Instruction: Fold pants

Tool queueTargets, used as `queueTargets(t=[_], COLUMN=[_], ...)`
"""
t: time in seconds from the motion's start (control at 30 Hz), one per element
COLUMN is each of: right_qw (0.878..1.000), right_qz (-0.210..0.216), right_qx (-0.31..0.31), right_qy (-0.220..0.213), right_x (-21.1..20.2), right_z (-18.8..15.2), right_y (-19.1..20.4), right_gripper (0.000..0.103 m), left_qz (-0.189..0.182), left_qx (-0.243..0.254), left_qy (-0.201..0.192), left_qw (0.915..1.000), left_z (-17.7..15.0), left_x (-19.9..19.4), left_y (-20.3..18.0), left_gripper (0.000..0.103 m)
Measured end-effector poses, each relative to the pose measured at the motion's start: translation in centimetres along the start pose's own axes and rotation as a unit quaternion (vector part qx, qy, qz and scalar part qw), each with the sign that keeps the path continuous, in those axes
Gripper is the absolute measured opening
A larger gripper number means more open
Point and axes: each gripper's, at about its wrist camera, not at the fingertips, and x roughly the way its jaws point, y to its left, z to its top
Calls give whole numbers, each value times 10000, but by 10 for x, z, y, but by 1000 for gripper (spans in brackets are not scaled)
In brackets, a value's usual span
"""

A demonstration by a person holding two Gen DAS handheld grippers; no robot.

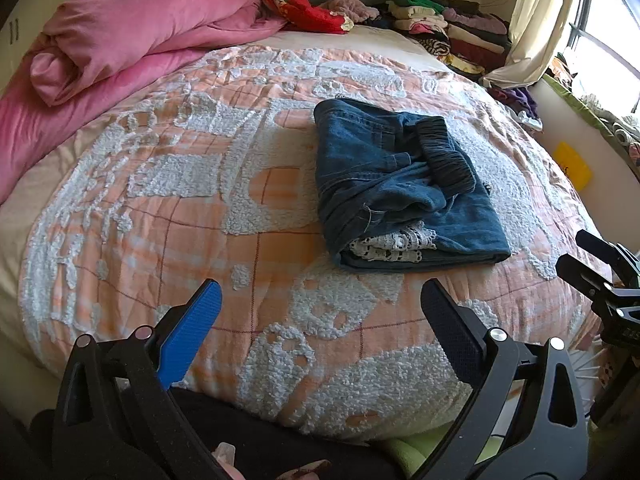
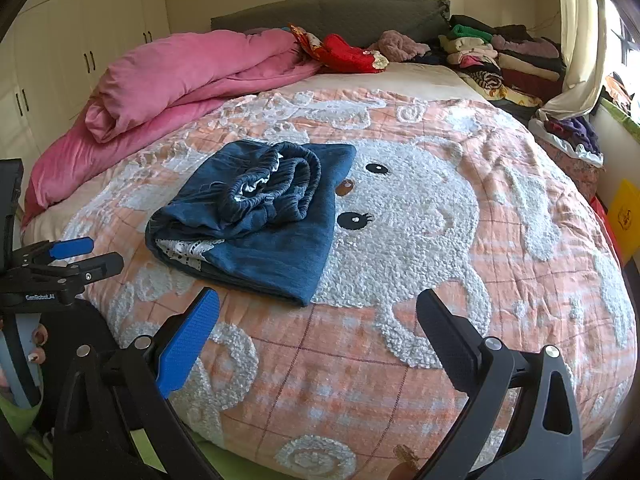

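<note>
The folded pants point(image 1: 400, 184) are seen mid-bed point(image 1: 160, 240), ahead of both wide-open, empty grippers: left gripper point(image 1: 320, 320), right gripper point(image 2: 320, 320).

bed point(image 2: 400, 380): peach quilt | pink duvet point(image 2: 168, 76) left | wardrobe point(image 2: 80, 40) | bright window point(image 1: 608, 40), cream curtain point(image 1: 536, 20)

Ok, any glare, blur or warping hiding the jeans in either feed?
Left wrist view: folded jeans sharp and evenly lit; window blown out at the right edge; bedspread bulges with fisheye. Right wrist view: the same, window glare only at the far right.
</note>
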Motion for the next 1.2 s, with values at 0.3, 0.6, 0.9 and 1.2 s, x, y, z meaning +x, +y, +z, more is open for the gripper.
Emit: queueTargets(t=[0.3, 0.6, 0.9, 1.2], right_qw=[10000, 10000, 10000, 9999], right_qz=[0, -26, -64, -121], right_qx=[-5, -17, -27, -20], right_qy=[5, 14, 23, 31], right_x=[0, 0, 0, -2], right_z=[0, -1, -2, -2], right_y=[1, 1, 0, -2], right_gripper=[98, 98, 98, 98], left_qz=[26, 23, 38, 82], left_qx=[-1, 24, 29, 55], left_qy=[26, 45, 70, 120], left_qw=[10000, 10000, 10000, 9999], left_z=[0, -2, -2, -2], left_x=[0, 0, 1, 1], left_y=[0, 0, 0, 3], left_gripper=[93, 93, 93, 93])
